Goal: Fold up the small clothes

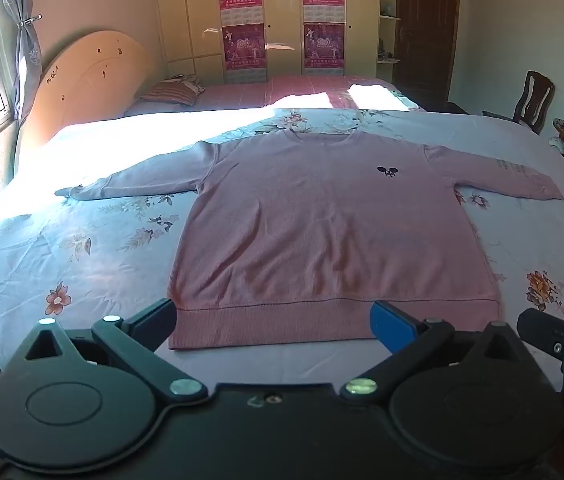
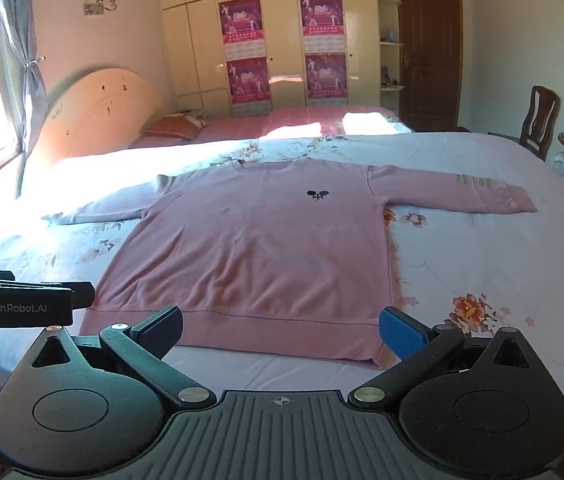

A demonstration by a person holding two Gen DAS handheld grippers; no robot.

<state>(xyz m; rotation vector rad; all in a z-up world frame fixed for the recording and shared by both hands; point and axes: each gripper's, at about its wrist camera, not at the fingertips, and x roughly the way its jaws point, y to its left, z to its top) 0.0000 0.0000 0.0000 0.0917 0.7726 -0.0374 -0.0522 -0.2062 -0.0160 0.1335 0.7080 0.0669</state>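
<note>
Floral bedspread (image 1: 82, 248), pink sweatshirt (image 1: 330, 232) flat — chair (image 1: 534, 100) beyond

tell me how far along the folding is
Done: the pink sweatshirt lies spread flat on the floral bedsheet, both sleeves out. In hand: nothing; the left hand-held gripper and right hand-held gripper hang open near the hem, not touching it. Left: every fold, sleeves and body.

Floral bedsheet (image 1: 82, 248), curved headboard (image 1: 86, 76), striped pillow (image 1: 172, 90), postered wardrobe (image 2: 282, 48), wooden chair (image 2: 540, 116), dark door (image 2: 428, 52)
</note>
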